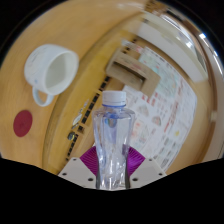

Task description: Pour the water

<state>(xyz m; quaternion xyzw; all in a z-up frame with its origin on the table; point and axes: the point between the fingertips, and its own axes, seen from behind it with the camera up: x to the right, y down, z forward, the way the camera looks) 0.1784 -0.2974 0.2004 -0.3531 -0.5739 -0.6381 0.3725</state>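
One clear water bottle [112,140] clamped upright between narrowly parted jaws, white pitcher [50,70] beyond on wooden table [60,125]

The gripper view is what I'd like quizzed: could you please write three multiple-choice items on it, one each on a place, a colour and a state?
1. Where is the white cup relative to the water bottle?
A. beyond it, to the left
B. between the fingers
C. on top of it

2. What colour is the bottle's cap?
A. red
B. white
C. green

3. How does the bottle stand?
A. lying flat
B. upside down
C. upright, cap on

Answers:
1 A: the white cup sits on the wooden table, beyond and left of the water bottle.
2 B: the cap looks white.
3 C: the bottle stands upright between the fingers, closed.
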